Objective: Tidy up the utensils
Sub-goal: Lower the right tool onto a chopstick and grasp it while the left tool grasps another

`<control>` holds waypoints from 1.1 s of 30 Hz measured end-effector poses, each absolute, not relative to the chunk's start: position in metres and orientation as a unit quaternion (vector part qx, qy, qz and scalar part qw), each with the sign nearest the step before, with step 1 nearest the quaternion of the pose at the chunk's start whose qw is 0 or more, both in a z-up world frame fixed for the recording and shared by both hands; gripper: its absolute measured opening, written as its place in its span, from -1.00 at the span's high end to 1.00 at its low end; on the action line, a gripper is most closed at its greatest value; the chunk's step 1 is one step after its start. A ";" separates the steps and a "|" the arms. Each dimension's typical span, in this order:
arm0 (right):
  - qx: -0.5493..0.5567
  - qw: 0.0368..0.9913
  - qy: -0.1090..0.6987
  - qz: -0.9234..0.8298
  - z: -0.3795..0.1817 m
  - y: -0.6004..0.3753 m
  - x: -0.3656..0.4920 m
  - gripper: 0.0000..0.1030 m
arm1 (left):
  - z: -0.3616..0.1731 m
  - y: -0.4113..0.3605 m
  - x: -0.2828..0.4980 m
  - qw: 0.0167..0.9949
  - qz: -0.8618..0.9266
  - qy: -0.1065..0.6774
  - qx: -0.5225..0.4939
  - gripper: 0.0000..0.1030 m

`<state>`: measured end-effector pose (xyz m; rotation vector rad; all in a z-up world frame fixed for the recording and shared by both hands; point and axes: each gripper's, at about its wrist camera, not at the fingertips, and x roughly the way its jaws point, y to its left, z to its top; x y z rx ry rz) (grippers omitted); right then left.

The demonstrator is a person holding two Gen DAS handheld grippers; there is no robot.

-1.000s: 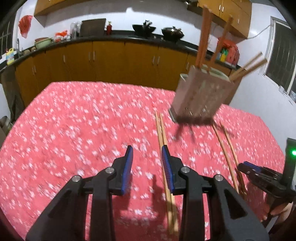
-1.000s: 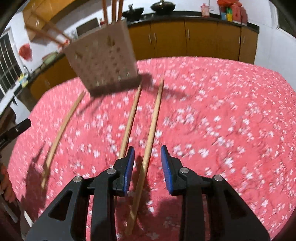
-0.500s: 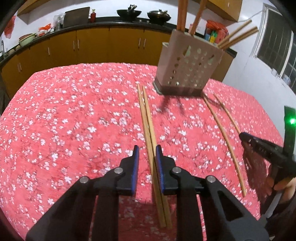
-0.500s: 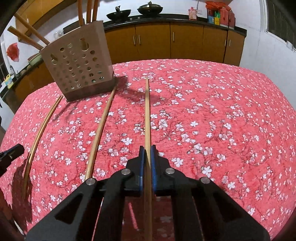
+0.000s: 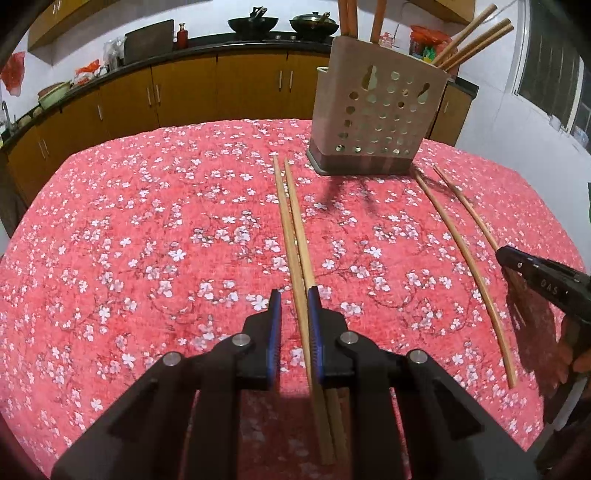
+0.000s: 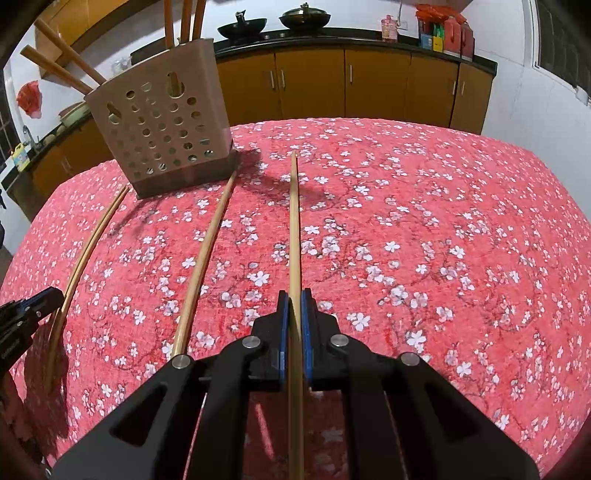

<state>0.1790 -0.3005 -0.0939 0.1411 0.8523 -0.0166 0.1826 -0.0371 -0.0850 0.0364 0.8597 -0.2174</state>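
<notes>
Red cloth printed with small white blossoms [image 5: 155, 240] covered the worktop, and on its far side stood a beige perforated plastic utensil holder [image 5: 376, 118] on a dark base, with several long wooden sticks leaning out of its top.

The right tool [image 6: 294, 295] was clenched on a long pale wooden chopstick [image 6: 294, 229] — the blue pads [image 6: 283, 317] pressed against both sides of it, and the stick ran straight ahead from the tool toward the holder side of the cloth. Just left of it in the right wrist view a second loose wooden chopstick [image 6: 207, 254] lay on the cloth, its far end close to the holder's base.

The left tool [image 5: 293, 293] stood parted, its blue-lined fingers [image 5: 275, 325] set on either side of a pair of wooden chopsticks lying side by side [image 5: 293, 229]. One stick of the pair passed between the fingers; the other lay tight against the right finger — whether inside or beneath it I could not tell. The pair's far tips lay just left of the holder.

Behind the worktop ran brown wooden kitchen cabinets [image 5: 184, 88] under a dark counter carrying two black woks [image 5: 282, 24].
</notes>
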 end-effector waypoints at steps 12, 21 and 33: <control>0.066 0.906 0.418 -0.005 -0.093 -0.300 0.171 0.84 | -0.088 -0.036 0.184 0.899 -0.092 0.426 0.033 0.84; 0.054 0.908 0.415 -0.011 -0.093 -0.302 0.181 0.85 | -0.085 -0.013 0.208 0.901 -0.058 0.429 0.017 0.85; 0.066 0.908 0.414 -0.018 -0.094 -0.310 0.198 0.84 | -0.083 0.012 0.219 0.902 -0.055 0.428 -0.029 0.77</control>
